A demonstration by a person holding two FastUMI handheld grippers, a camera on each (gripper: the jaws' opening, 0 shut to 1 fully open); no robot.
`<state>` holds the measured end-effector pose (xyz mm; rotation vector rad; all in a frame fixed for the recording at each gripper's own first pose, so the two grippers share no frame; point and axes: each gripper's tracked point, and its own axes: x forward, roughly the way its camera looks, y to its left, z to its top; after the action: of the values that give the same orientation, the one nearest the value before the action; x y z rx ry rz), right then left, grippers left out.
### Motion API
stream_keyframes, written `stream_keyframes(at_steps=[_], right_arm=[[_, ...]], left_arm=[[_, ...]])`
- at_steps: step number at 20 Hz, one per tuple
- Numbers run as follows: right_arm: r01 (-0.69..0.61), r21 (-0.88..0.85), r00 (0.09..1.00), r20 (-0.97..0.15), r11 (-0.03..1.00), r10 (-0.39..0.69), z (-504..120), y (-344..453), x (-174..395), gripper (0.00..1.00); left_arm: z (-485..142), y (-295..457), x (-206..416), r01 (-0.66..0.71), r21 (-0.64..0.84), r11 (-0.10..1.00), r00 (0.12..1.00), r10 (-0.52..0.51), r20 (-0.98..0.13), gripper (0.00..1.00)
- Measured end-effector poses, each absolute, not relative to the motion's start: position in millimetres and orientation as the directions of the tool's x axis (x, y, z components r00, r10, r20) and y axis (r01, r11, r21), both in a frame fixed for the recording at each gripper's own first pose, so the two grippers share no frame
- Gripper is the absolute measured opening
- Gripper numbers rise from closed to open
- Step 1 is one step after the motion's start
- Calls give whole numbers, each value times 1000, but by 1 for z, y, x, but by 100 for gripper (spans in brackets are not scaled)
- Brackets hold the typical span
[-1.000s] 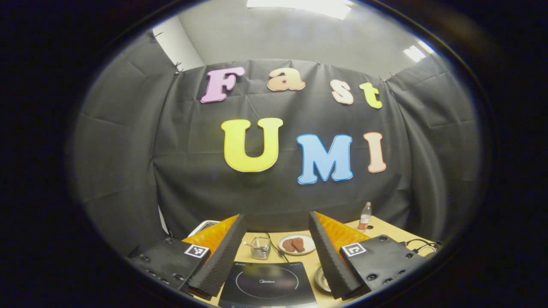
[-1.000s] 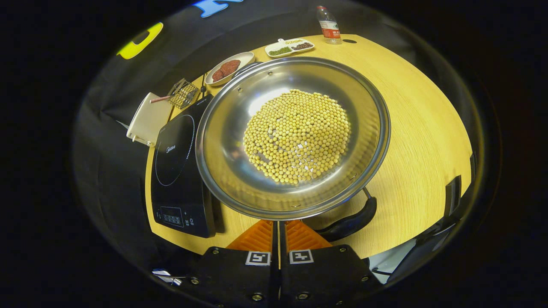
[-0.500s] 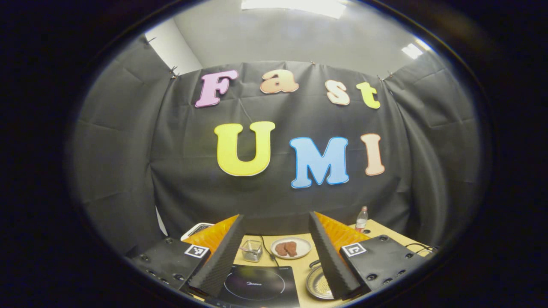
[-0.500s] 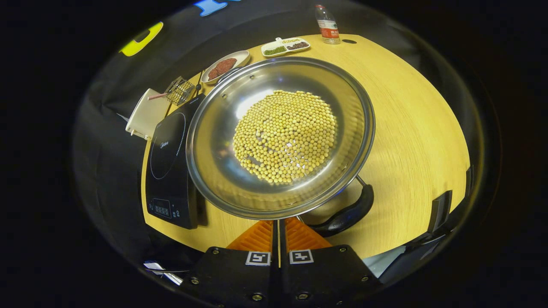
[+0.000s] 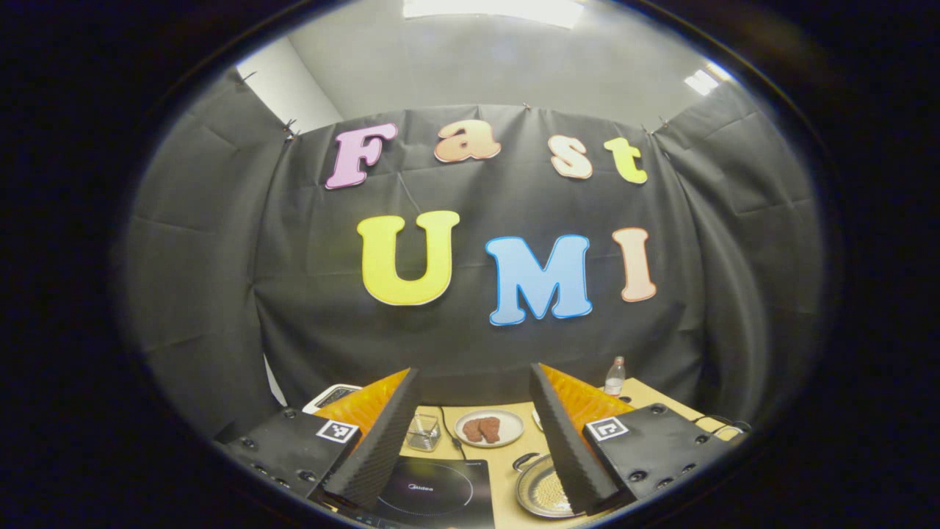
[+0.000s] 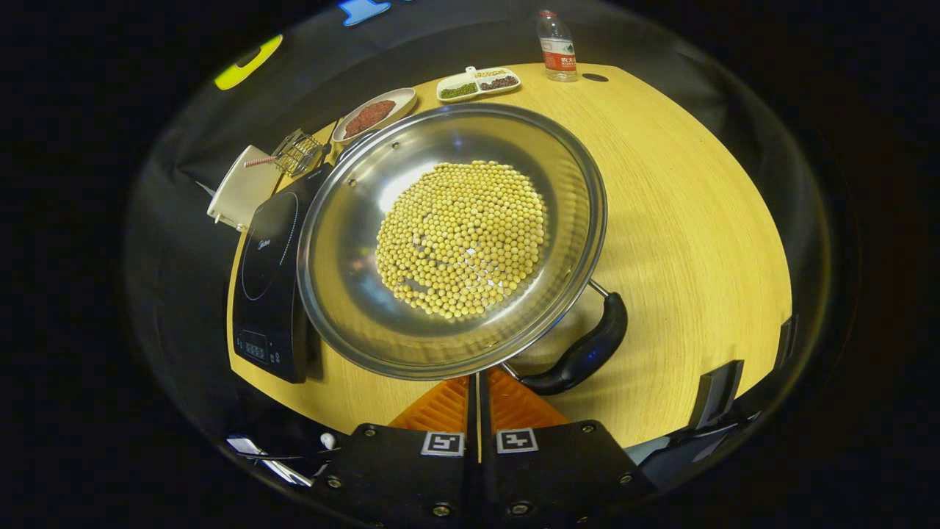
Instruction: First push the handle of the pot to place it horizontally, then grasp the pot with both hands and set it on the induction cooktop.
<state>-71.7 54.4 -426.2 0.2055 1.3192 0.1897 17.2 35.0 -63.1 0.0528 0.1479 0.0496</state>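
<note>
The pot (image 6: 452, 239) is sitting just beyond the right gripper (image 6: 477, 382), beside the induction cooktop (image 6: 268, 275); its fingers are pressing together, gripping nothing. The left gripper (image 5: 470, 422) is gaping wide, empty.

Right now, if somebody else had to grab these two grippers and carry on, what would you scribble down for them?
Left gripper: open, held up facing the booth wall, gripping nothing.
Right gripper: fingers closed together at the near rim of the pot; whether they pinch the rim cannot be told.
The pot, full of yellow beans, is on the table beside the induction cooktop, not on it. Its black handle lies at the near right.
Done: nothing certain.
Left: push the handle level if needed, grasp with both grippers, set the pot on the cooktop.
</note>
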Motion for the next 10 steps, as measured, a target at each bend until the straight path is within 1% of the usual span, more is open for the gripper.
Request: stream_keyframes(at_steps=[7, 8, 10], right_arm=[[-54, 220, 241, -944, 974, 227, -429, 36, -65, 2], [-60, 215, 242, -944, 975, 223, -429, 34, -63, 2], [-67, 199, 244, -947, 978, 210, -429, 27, -60, 2]], left_arm=[[-63, 22, 16, -48, 65, 997, 987, 57, -150, 99], [-63, 21, 16, -51, 65, 997, 987, 60, -150, 95], [-63, 19, 16, -55, 66, 996, 986, 65, -152, 95]])
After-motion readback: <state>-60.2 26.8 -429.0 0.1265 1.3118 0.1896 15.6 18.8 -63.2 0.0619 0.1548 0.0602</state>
